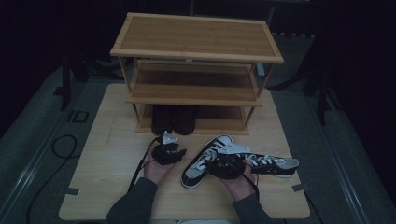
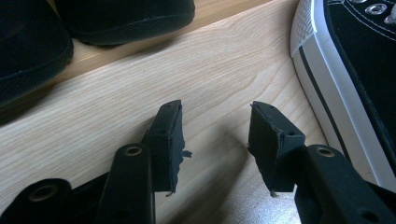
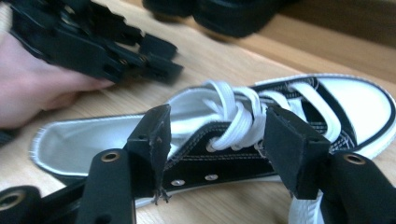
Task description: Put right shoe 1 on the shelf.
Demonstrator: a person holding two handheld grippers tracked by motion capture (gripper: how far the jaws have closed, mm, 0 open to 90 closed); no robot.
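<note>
The right gripper [image 3: 212, 144] stands with its jaws parted on either side of the laced throat of a black-and-white canvas sneaker [image 1: 209, 161], one pad by the eyelet side wall and the other past the white laces [image 3: 240, 116]; nothing is pinched yet, and that straddle reads as lining up to grasp the shoe by its upper, the firmest place to lift it. The left gripper [image 2: 215, 140] is likewise open and empty, hovering low over the bare pale wooden table [image 2: 140, 98] just beside the sneaker's white rubber toe, probably kept clear to leave the right one room or to steady the shoe. A second matching sneaker [image 1: 275, 165] lies on its side to the right of the first, close behind the right hand [image 1: 240, 182]. Beyond both grippers stands a three-tier bamboo shoe rack [image 1: 196, 42] at the table's far edge; a pair of black shoes [image 1: 173, 119] already sits on its lowest shelf with toes facing the person, which suggests the sneakers are meant to go onto the rack too, with the upper shelves bare.
</note>
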